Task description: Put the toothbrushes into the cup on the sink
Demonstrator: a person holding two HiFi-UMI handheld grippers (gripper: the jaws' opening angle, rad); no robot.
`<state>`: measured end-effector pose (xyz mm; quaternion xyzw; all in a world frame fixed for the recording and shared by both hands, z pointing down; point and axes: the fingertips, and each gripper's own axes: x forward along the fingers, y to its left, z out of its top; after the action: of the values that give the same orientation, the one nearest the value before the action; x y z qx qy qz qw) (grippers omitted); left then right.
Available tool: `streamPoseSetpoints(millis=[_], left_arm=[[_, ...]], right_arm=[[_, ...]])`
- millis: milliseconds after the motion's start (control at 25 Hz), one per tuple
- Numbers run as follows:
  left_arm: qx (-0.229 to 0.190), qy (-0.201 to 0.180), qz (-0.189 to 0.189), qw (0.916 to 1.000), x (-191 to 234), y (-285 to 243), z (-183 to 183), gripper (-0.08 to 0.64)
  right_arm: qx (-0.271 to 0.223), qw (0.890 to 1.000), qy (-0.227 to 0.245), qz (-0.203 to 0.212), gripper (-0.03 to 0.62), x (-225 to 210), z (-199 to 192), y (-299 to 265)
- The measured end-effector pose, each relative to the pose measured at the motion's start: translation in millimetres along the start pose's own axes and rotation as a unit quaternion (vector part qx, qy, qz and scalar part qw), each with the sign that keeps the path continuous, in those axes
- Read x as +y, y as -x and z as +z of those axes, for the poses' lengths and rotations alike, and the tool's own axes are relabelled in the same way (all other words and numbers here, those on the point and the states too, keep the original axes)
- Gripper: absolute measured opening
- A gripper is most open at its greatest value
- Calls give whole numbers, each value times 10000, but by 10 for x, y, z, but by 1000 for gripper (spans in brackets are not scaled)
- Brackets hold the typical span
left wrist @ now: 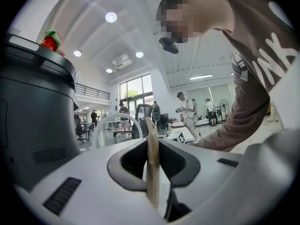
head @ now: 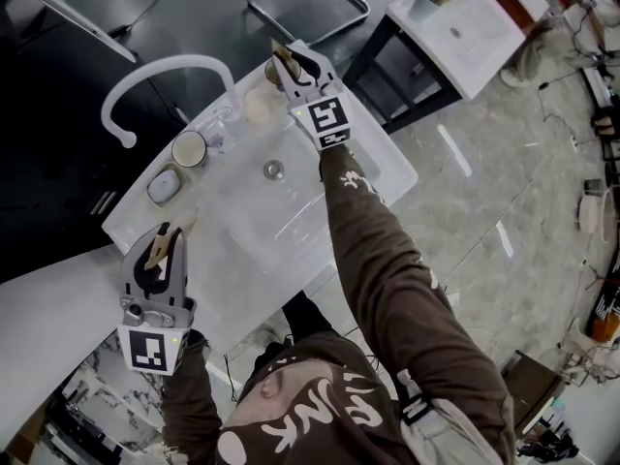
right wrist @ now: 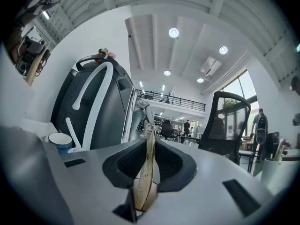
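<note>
The white cup [head: 189, 148] stands on the back ledge of the white sink [head: 291, 226], under the arched faucet [head: 165, 71]. My left gripper [head: 158, 245] hovers over the sink's near left corner, shut on a wooden toothbrush [head: 155, 252] that stands upright between the jaws [left wrist: 152, 163]. My right gripper [head: 291, 66] is at the sink's far right corner, shut on a second wooden toothbrush [right wrist: 146, 172]. In the right gripper view the cup [right wrist: 59, 141] shows to the left, apart from that gripper.
A small soap dish [head: 165, 184] lies beside the cup. The drain [head: 273, 170] sits mid-basin. A dark cabinet [head: 58, 143] backs the sink. A second white sink [head: 465, 27] stands at the upper right, with chair legs [head: 320, 13] beyond.
</note>
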<state>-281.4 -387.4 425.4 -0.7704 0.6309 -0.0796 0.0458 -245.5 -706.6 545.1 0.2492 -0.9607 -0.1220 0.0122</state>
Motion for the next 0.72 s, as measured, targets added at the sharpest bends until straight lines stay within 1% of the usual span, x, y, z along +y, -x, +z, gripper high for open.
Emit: streamPoseSetpoints(millis=[40, 120, 160, 240, 280, 400, 560, 640, 720], left_arm=[[33, 14, -17, 10000, 0, -1, -21, 60], [172, 39, -58, 9998, -4, 8, -92, 60], [221, 43, -74, 9997, -7, 8, -112, 60], [215, 29, -91, 9997, -14, -11, -96, 60], [185, 11, -87, 9998, -15, -26, -73, 60], [114, -74, -70, 9999, 5, -82, -17, 60], [94, -212, -197, 9995, 82, -172, -38, 60], [-55, -292, -218, 9993, 159, -282, 17, 60], [-365, -293, -202, 9987, 250, -430, 123, 60]], right_arm=[[11, 10000, 0, 11, 67, -1, -1, 2], [22, 10000, 2, 62, 93, 5, -6, 20], [14, 10000, -2, 98, 109, 10, -4, 33], [-27, 9998, -30, 172, 165, 28, 20, 64], [-59, 9998, -28, 201, 173, 44, 46, 81], [-235, 9994, 68, 262, 179, 108, 192, 142], [-592, 9974, 245, 337, 184, 167, 479, 234], [-784, 9958, 293, 362, 184, 170, 633, 294], [-980, 9940, 308, 364, 184, 154, 779, 356]])
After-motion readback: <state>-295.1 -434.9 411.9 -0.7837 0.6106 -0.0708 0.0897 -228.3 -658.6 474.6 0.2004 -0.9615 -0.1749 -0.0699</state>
